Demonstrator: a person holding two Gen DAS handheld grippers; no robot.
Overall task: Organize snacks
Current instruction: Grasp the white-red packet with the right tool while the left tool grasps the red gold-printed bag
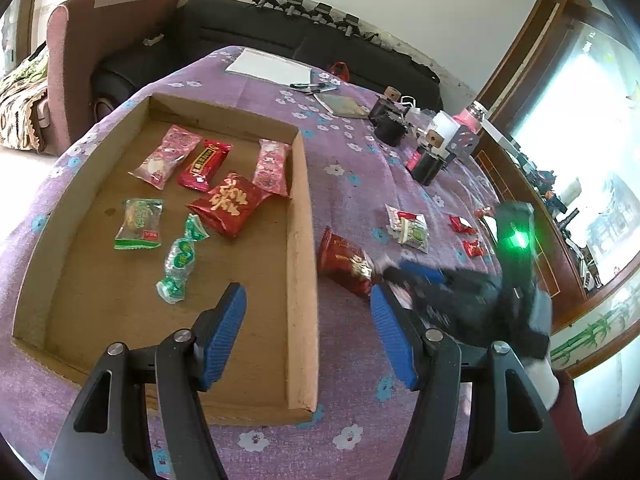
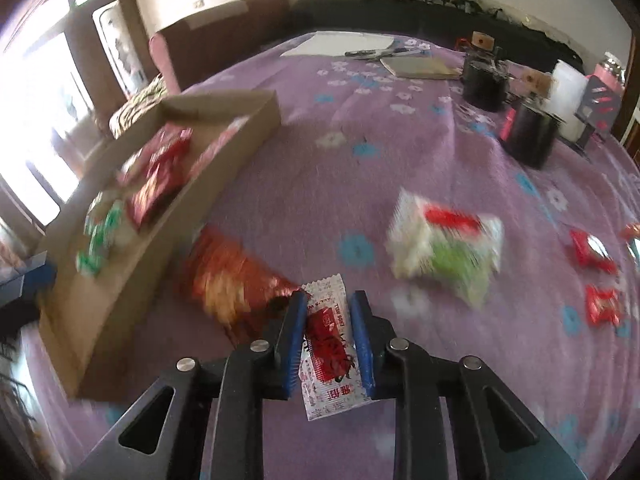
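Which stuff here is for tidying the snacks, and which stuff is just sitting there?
For the job:
cardboard tray
snacks already in the tray, like the red bag
white and red packet held by the right gripper
red pouch and small red candies on the cloth

Just lying about:
pens
white paper
black cylinders
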